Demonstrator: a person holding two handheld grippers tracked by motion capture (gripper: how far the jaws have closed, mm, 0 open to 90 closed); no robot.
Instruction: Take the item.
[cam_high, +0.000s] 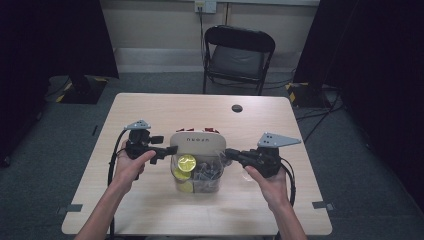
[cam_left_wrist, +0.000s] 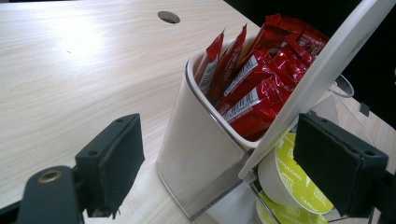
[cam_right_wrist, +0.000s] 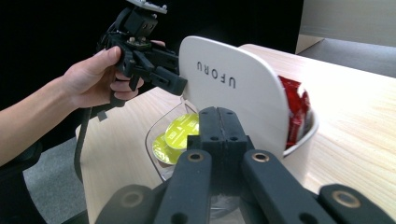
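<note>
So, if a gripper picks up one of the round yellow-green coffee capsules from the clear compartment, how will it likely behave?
The yellow-green capsule looks small and probably light. Its round shape suggests it may roll once set on its side. The printed foil top looks thin, so hard pads might dent or pierce it. Others lie under it in the clear compartment, so it may shift when touched.

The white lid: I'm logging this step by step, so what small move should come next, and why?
Probably tip the lid further back with the left gripper. Its jaws stand at the lid's edge, which is raised only at a slant over the clear box of yellow-green capsules. The right gripper is shut and holds nothing, so more room above the capsules would likely help it reach in.
</note>
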